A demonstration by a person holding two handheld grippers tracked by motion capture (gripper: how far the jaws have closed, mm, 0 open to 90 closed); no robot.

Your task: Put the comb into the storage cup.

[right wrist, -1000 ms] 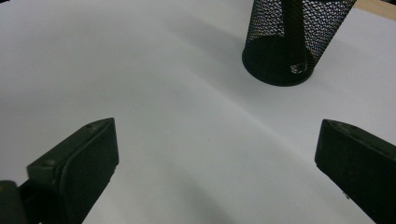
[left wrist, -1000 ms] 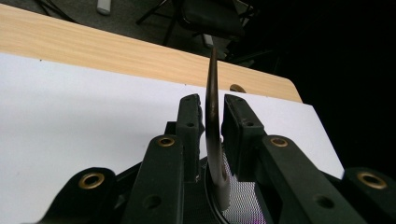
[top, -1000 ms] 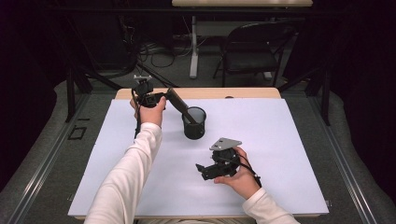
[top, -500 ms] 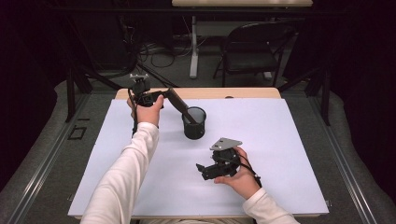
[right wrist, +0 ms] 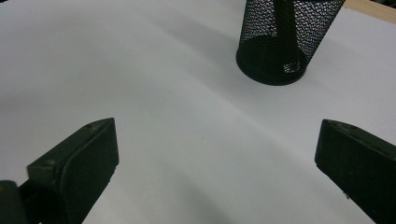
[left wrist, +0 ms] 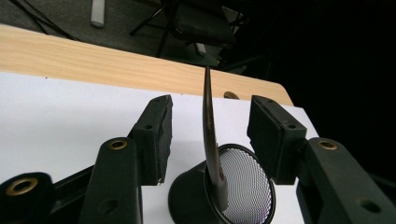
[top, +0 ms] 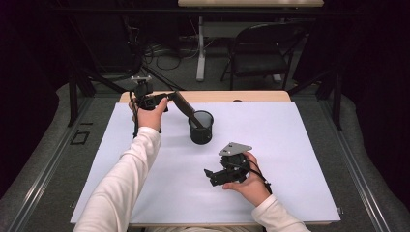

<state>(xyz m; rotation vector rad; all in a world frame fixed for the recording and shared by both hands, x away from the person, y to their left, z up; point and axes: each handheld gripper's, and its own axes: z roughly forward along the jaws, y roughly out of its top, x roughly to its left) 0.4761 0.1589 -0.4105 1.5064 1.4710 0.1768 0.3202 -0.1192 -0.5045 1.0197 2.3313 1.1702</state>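
We find a black mesh cup [top: 201, 126] standing upright on the white sheet [top: 290, 145] that covers the table, near its far middle. A long, dark, flat utensil [top: 183, 105] leans in the cup, lower end inside, upper end slanting toward the left gripper [top: 162, 100]. In the left gripper view that utensil [left wrist: 208, 135] rises edge-on between the two jaws, with a clear gap to either pad; we see no contact. These jaws have just been opening and now stand partly apart, holding nothing. We cannot identify the utensil more closely: its lower end is blurred behind the mesh cup [left wrist: 243, 186], whose base is cut off by the frame edge.

The right gripper [top: 212, 176] rests low over the sheet, well apart from the cup, jaws spread wide and empty. In the right gripper view the mesh cup [right wrist: 280, 42] is cropped at the top, and the utensil [right wrist: 285, 23] inside it shows as a dark band behind the mesh.

The wooden table edge [top: 241, 95] shows beyond the sheet.
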